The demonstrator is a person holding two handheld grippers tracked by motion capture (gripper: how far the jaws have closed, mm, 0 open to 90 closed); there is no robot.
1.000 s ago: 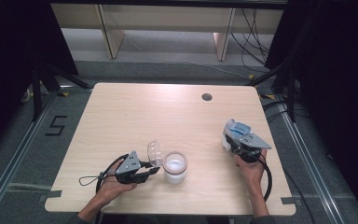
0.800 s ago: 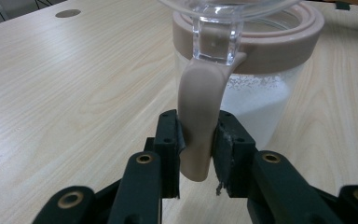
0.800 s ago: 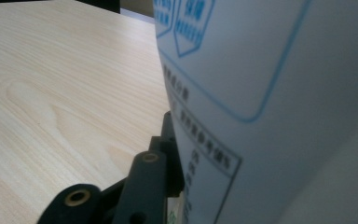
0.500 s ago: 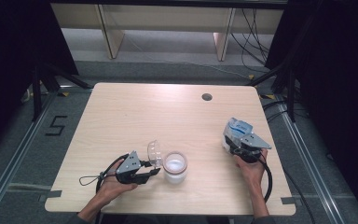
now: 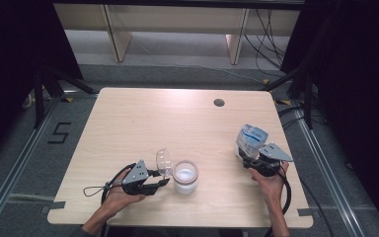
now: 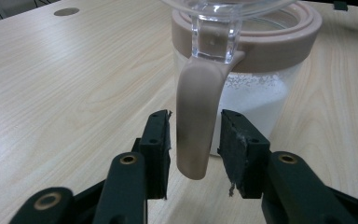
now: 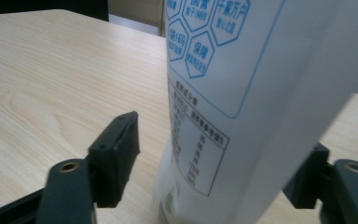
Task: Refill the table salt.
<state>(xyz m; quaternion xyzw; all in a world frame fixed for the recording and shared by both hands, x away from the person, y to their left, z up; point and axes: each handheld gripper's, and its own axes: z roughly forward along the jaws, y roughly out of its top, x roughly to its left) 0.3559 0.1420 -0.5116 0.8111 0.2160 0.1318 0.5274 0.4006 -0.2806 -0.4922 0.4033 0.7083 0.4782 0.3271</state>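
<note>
- Jar [image 5: 185,176] of white powder stands near the front edge of the table [image 5: 143,118], its clear lid [image 5: 164,162] flipped up and leaning toward my left hand
- My left gripper [image 6: 196,135] sits low at the jar's side. Its jaws have just been opening and now stand narrowly apart, with the beige clasp [image 6: 193,126] hanging between the pads and a thin gap on each side, so nothing is gripped
- Risk one: if I pull this hand away crooked, a pad could snag the clasp and drag or tip the jar. With the lid up, the powder would spill across the wood
- Risk two: a nudge on the clasp could swing the hinged lid down, shutting the mouth before anything goes in
- Pouch [image 5: 251,138], white with blue print, stands upright well apart from the jar at the table's right side. My right gripper [image 7: 214,156] straddles it, and its jaws have just been opening and now stand wide, with the near pad clearly off the film
- Risk three: a soft pouch on its own base looks unsteady to me, and brushing it as I back out could topple it toward the right edge, which is close
- Risk four: I cannot tell whether the far pad touches the pouch, so it may cling and follow my hand
</note>
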